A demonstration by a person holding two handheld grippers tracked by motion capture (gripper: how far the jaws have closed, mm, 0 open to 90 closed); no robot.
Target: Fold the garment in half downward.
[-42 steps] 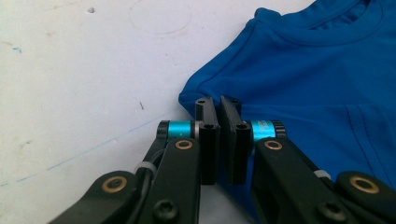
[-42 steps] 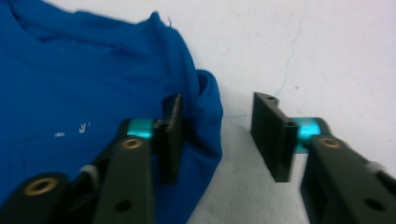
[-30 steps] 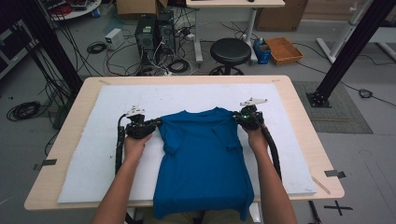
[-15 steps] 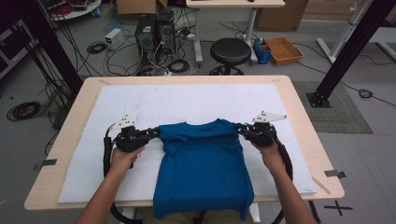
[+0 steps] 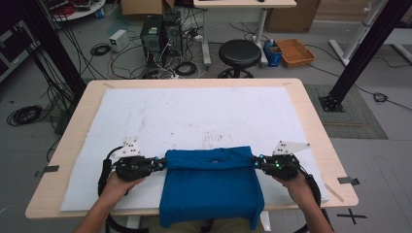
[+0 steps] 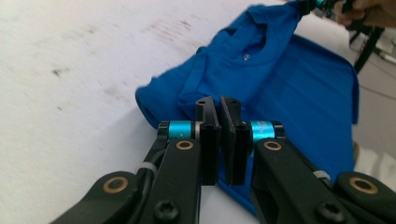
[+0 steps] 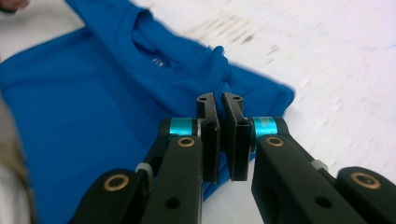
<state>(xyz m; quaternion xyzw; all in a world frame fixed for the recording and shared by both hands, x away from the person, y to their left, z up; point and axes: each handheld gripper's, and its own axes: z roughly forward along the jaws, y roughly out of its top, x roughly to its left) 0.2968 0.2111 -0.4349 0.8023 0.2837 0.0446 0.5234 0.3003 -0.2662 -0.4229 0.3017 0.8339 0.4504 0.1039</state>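
The left gripper (image 5: pixel 163 164) is clenched on the left edge of the blue cotton T-shirt (image 5: pixel 211 187), whose hem hangs over the near edge of the white-padded wooden table (image 5: pixel 194 116), cut off. The right gripper (image 5: pixel 253 162) apparently pinches the right edge likewise; its view shows fabric between the jaws and the collar label, blurred.

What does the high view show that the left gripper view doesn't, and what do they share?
High view alone: the whole wooden table with its far edge, the black stool, the computer towers and floor cables beyond it, and both forearms coming in from below. Left gripper view alone: the left tool close up, jaws shut on the shirt's edge, and the label inside the neckline. Both share: the blue T-shirt on the white mat, pinched at each side, with the right tool at its opposite end.
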